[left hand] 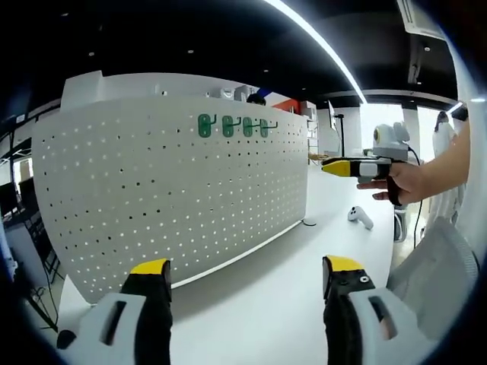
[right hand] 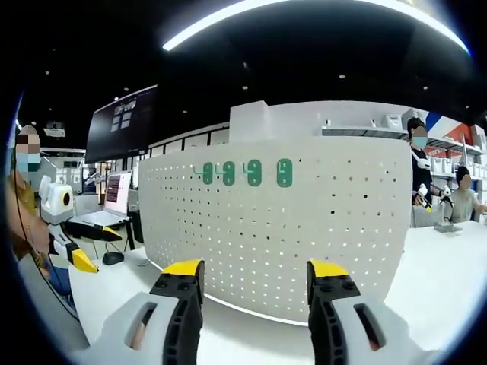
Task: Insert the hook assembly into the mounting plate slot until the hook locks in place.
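Four green plastic hooks [left hand: 232, 125] seated in a row near top edge of upright white perforated mounting plate [left hand: 175, 190] on white table [left hand: 281, 289]. Left gripper [left hand: 247, 277] spread wide, empty. Right gripper [right hand: 255, 283] likewise spread, facing plate, holding nothing.

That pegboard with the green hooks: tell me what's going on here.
A person holds a gripper in each hand, facing a white pegboard standing on a white table. Four green hooks already hang in a row near its top. The left gripper and right gripper are both open and carry nothing, back from the board.
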Demonstrator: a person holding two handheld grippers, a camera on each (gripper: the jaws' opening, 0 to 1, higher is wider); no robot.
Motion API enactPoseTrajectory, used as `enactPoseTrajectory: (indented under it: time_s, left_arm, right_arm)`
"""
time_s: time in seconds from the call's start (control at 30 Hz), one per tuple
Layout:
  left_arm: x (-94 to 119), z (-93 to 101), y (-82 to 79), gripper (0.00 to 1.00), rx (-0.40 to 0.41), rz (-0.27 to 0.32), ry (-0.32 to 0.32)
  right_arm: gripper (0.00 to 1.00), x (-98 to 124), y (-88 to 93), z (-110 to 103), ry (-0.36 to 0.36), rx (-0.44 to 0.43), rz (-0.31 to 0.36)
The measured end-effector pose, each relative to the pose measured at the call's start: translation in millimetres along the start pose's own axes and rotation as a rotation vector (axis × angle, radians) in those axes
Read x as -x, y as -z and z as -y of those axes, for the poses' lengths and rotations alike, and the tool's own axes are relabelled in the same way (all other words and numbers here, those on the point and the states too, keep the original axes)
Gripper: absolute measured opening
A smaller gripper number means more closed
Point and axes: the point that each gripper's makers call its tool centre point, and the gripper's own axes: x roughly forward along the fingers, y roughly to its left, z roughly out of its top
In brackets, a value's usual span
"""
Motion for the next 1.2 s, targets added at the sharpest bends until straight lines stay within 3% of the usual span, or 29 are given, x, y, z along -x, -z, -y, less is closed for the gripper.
enactPoseTrajectory:
  time_s: [0.6, 1.2]
  left_arm:
    - [10, 3.7, 9.2, 0.88, 0.011, -0.001, -0.004]
    - [31, 5.5, 23.2, 0.98, 0.036, 0.016, -0.001]
  right_arm:
    - [0.59, 28, 17.3, -9, -0.012, -0.024, -0.023]
    - [0.64, 57, 38.3, -7, -0.002, -0.024, -0.063]
